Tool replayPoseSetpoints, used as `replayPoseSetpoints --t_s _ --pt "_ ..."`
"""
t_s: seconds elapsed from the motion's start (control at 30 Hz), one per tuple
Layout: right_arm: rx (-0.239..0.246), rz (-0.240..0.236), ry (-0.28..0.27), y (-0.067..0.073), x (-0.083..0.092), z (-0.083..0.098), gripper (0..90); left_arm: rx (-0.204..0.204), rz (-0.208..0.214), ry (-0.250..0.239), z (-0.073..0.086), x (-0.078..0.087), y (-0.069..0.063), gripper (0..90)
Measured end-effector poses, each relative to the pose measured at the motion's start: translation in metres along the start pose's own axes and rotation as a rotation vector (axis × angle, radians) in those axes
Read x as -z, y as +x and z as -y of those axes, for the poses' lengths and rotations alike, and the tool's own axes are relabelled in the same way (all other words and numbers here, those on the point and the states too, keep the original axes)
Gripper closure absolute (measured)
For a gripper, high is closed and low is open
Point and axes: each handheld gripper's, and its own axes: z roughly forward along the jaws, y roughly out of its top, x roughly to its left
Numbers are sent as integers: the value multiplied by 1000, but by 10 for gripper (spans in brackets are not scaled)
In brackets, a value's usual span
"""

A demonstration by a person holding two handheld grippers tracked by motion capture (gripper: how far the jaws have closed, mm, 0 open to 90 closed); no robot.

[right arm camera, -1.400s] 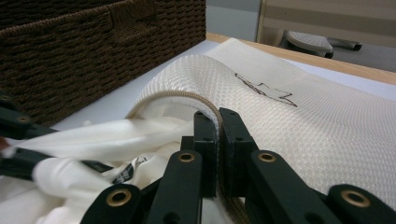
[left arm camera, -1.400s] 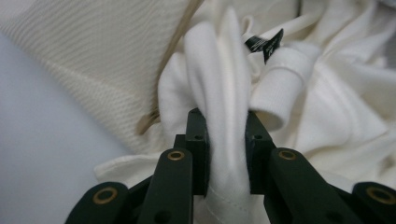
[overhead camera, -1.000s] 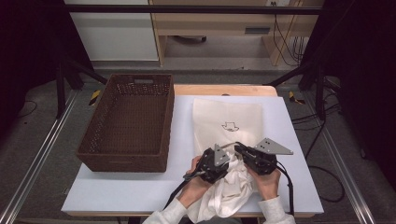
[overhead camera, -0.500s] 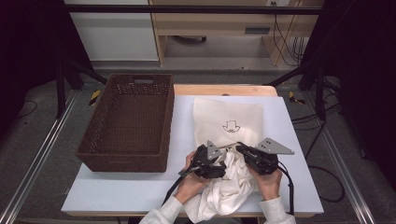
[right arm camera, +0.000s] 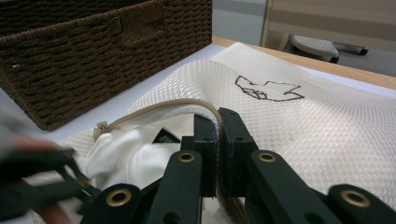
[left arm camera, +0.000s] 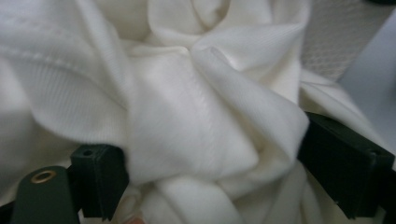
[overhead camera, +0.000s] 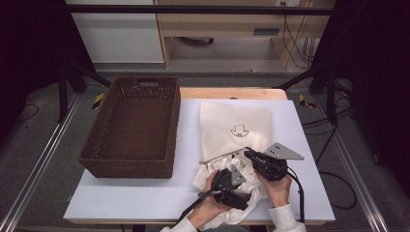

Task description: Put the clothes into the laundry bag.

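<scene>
A cream mesh bag (overhead camera: 237, 121) with a brown logo lies flat on the white table (overhead camera: 145, 193). My right gripper (overhead camera: 249, 153) is shut on the bag's zipper edge (right arm camera: 163, 105) and holds the mouth lifted; its jaws (right arm camera: 217, 121) pinch the mesh rim. A white garment (overhead camera: 212, 176) is bunched at the bag's mouth, partly inside it. My left gripper (overhead camera: 240, 199) sits low over the bunch. Its jaws have just been opening and now stand wide (left arm camera: 219, 172), with folds of the white garment (left arm camera: 187, 116) bulging between them.
A dark brown wicker basket (overhead camera: 133, 125) stands on the table's left half, empty inside, and shows close by in the right gripper view (right arm camera: 93, 51). A wooden strip edges the table's far side (overhead camera: 232, 93). Cables trail from both grippers off the near edge.
My left gripper has come down and toward the table's near edge and its jaws have spread wide. The right gripper has kept its hold on the zipper edge.
</scene>
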Motion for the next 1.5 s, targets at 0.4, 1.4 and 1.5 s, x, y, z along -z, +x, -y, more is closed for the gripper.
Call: replayPoseSetpoints --t_s 0.4,1.4,1.5 --pt "4 -9 7 -1 0 0 865 25 -59 -108 -8 24 13 700" --pt "-32 -20 10 -6 4 0 862 6 -83 -103 2 53 34 208" --pt "-33 -19 9 -6 3 0 862 20 -60 -87 19 59 31 217"
